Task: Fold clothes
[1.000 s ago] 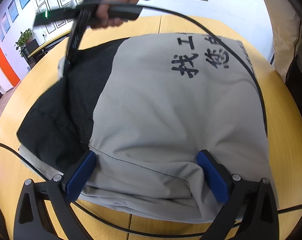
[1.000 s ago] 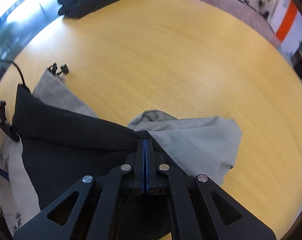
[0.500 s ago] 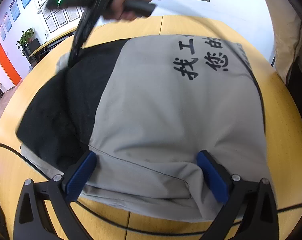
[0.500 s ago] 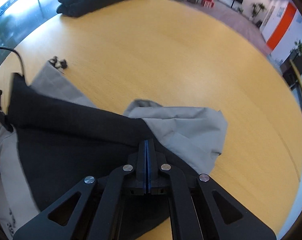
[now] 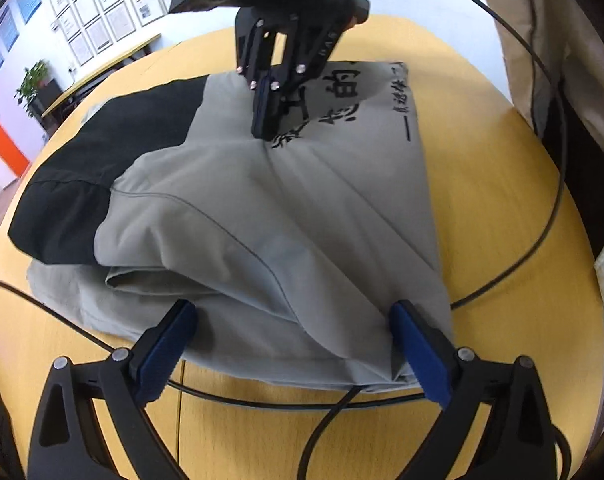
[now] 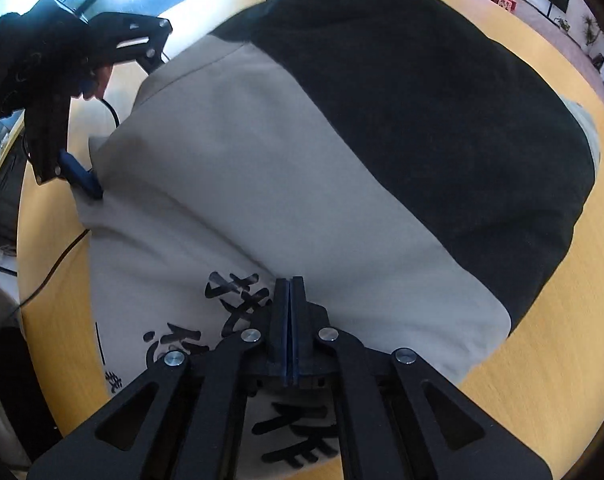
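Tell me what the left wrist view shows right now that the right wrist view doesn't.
Only the left wrist view shows the framed papers on the wall, the potted plant and the garment's layered near hem.

Only the right wrist view shows the far black panel almost whole.

Both show the grey and black garment on the wooden table, the left gripper open at one edge, and the right gripper shut on a fold by the black printed characters.
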Available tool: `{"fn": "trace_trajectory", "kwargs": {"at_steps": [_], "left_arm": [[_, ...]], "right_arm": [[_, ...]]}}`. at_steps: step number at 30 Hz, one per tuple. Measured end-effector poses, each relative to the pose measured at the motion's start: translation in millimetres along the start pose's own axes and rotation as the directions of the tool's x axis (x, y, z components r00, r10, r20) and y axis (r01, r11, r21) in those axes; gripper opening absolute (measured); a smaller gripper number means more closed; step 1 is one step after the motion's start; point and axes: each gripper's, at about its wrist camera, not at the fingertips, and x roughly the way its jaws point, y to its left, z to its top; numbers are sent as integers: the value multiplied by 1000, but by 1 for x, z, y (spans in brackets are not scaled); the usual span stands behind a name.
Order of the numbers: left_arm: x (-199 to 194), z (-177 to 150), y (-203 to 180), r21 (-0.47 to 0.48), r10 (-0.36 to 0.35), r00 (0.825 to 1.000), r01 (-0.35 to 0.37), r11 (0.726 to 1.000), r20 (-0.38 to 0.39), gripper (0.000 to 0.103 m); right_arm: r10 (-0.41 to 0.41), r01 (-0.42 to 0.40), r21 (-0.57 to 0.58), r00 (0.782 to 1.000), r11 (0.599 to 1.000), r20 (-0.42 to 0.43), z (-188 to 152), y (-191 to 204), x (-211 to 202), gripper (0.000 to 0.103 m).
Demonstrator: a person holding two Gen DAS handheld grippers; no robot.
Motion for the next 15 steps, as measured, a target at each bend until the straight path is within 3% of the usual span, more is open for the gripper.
{"fn": "trace_trajectory", "kwargs": {"at_steps": [5, 10, 12, 15], "left_arm": [[-48, -16, -16, -78, 77, 997, -78, 994, -20, 99], [-93, -28, -40, -182, 161, 985, -169, 969, -59, 99], [-85, -12, -25, -215, 191, 978, -204, 955, -80, 99], [-105, -7, -27, -290, 233, 966, -256, 922, -112, 99]], "right_arm": [[56, -53, -31, 993, 998, 100, -14, 31, -33, 0], [157, -150, -97, 985, 984, 67, -17, 74, -6, 0], [163, -160, -84, 986, 984, 29, -32, 78, 8, 0], [196, -194, -48, 980, 980, 32, -59, 77, 3, 0]]}}
